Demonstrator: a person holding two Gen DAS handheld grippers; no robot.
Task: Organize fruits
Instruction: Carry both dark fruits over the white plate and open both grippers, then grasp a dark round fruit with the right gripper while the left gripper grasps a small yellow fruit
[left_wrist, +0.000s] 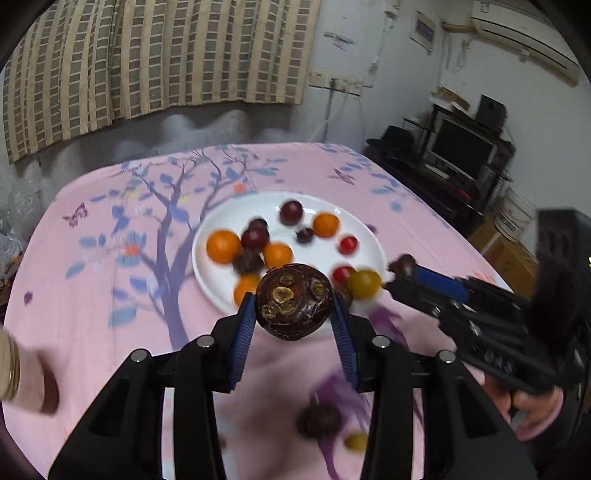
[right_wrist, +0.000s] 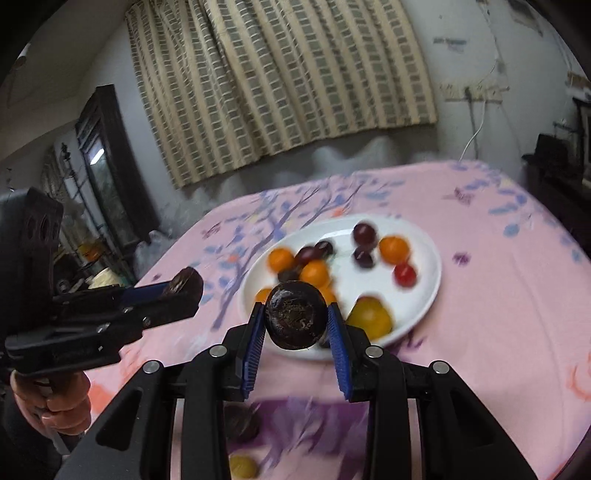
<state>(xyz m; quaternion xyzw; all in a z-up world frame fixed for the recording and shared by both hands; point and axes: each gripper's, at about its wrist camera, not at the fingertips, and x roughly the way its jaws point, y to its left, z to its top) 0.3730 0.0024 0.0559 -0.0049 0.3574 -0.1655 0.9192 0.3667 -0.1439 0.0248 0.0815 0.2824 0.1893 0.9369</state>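
Both grippers, left gripper (left_wrist: 294, 317) and right gripper (right_wrist: 296, 325), pinch dark fruits (water chestnuts, perhaps); release low over the plate (left_wrist: 229, 295), near its oranges (left_wrist: 223, 246).

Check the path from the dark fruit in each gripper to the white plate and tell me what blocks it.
Nothing visible blocks it. The left gripper and right gripper each hold a dark round fruit above the pink cloth, just short of the white plate. The plate's near side is crowded with fruit; its far middle is bare.
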